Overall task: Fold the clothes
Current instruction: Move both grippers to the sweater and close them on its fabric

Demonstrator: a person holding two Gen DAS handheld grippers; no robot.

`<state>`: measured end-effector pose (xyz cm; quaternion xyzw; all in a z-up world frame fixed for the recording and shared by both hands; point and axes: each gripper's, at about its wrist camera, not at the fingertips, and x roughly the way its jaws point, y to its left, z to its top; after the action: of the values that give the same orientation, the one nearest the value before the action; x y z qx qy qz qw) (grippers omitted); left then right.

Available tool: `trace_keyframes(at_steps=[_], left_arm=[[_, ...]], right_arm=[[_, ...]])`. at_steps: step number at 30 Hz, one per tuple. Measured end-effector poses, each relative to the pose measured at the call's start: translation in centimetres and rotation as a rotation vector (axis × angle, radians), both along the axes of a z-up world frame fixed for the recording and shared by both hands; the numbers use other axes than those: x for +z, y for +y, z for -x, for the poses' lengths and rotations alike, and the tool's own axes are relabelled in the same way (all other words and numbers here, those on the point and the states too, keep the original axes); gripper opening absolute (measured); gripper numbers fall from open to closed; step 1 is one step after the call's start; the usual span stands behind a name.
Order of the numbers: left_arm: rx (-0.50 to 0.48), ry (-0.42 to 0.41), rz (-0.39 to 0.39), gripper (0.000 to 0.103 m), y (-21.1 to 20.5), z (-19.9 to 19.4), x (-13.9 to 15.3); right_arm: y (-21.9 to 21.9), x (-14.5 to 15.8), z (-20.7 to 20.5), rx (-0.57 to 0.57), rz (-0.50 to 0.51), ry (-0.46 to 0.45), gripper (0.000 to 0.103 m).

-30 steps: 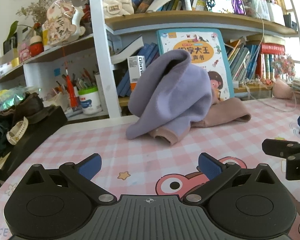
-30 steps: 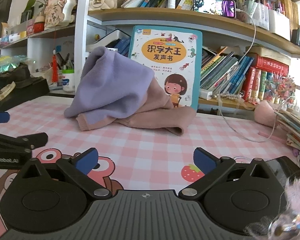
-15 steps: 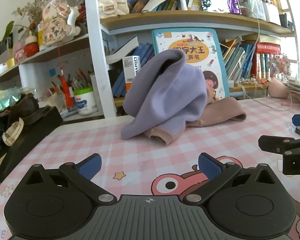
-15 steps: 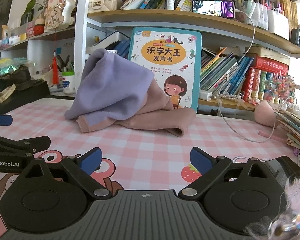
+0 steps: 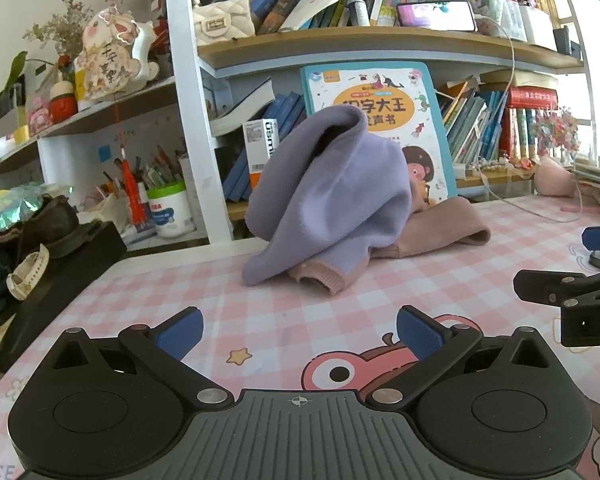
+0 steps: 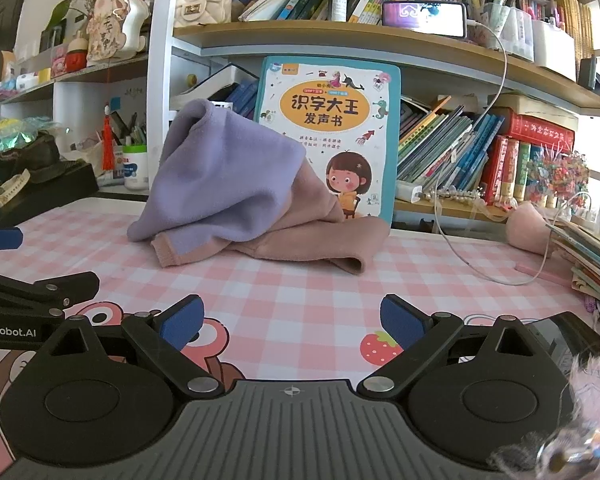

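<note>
Bare checked tablecloth (image 6: 300,292) ahead of both grippers, heaped garment (image 6: 236,192) against picture book (image 6: 340,128), cable (image 6: 480,264) and book stack (image 6: 588,264) crowding right, black box (image 5: 60,272) left.

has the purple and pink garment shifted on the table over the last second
No. The garment still slumps against the children's book, its pink cuff on the same row of checks.

— What can you read here?

— The big picture book (image 6: 327,136) standing against the shelf says 识字大王 发声书 on its orange oval.

— Anything else?

— The arm of the left hand-held gripper (image 6: 28,312), seen from the right wrist, shows "enRobot.AI", cut off at the edge. A white box (image 5: 265,145) among the blue books reads "usmile", half hidden. The pig-shaped ornament (image 5: 110,66) carries handwritten characters, too small to read.
</note>
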<state>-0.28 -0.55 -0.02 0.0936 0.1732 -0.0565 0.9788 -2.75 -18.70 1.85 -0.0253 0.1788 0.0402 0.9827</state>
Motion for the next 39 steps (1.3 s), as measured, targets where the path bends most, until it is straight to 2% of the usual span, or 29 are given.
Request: trace_keyframes(at_steps=[6, 12, 14, 15, 17, 20, 25, 26, 28, 30, 31, 33, 34, 35, 37, 39], left_arm=[[-0.016, -0.012, 0.024, 0.101, 0.3, 0.2, 0.1], [-0.075, 0.028, 0.065, 0.086, 0.6, -0.9, 0.5], [-0.095, 0.015, 0.076, 0.078, 0.6, -1.7, 1.2], [-0.105, 0.006, 0.080, 0.078, 0.5, -2.2, 1.6], [-0.123, -0.012, 0.071, 0.075, 0.1, -3.7, 2.0], [-0.128, -0.016, 0.037, 0.072, -0.6, -6.8, 2.6], [-0.110, -0.014, -0.033, 0.072, -1.6, -11.3, 2.4], [-0.108, -0.006, -0.037, 0.072, -1.7, -12.2, 2.2], [-0.105, 0.027, -0.024, 0.072, -1.8, -13.9, 1.8], [-0.104, 0.074, 0.020, 0.071, -1.4, -15.6, 1.3], [-0.104, 0.102, 0.050, 0.068, -1.1, -16.4, 1.1], [-0.104, 0.155, 0.112, 0.054, -0.4, -17.9, 0.7], [-0.106, 0.179, 0.151, 0.042, 0.0, -18.4, 0.6], [-0.107, 0.200, 0.185, 0.037, 0.4, -18.8, 0.6], [-0.111, 0.224, 0.231, 0.016, 1.1, -19.0, 1.1], [-0.135, 0.248, 0.289, 0.013, 2.1, -18.4, 2.2]], right_arm=[[-0.2, 0.0, 0.1, 0.009, -0.015, -0.007, 0.096], [-0.5, -0.1, -0.7, 0.047, -0.050, 0.038, 0.081], [-0.7, -0.1, -1.2, 0.066, -0.082, 0.054, 0.075], [-0.8, -0.1, -1.7, 0.076, -0.092, 0.065, 0.073], [-0.7, -0.1, -2.8, 0.081, -0.080, 0.078, 0.055], [-0.3, -0.3, -4.3, 0.078, -0.042, 0.105, 0.037], [0.2, -0.9, -5.6, 0.090, -0.002, 0.153, 0.037], [0.3, -0.9, -5.7, 0.085, 0.001, 0.154, 0.041], [0.3, -1.0, -5.8, 0.072, 0.010, 0.164, 0.046], [0.5, -1.1, -6.1, 0.080, 0.017, 0.183, 0.049], [0.6, -1.2, -6.3, 0.081, 0.023, 0.194, 0.051], [0.8, -1.4, -6.6, 0.088, 0.027, 0.215, 0.055], [0.8, -1.5, -6.7, 0.093, 0.028, 0.222, 0.057], [0.9, -1.5, -6.8, 0.097, 0.029, 0.229, 0.059], [0.9, -1.7, -7.0, 0.105, 0.027, 0.246, 0.063], [1.0, -1.8, -7.2, 0.125, 0.017, 0.263, 0.068]])
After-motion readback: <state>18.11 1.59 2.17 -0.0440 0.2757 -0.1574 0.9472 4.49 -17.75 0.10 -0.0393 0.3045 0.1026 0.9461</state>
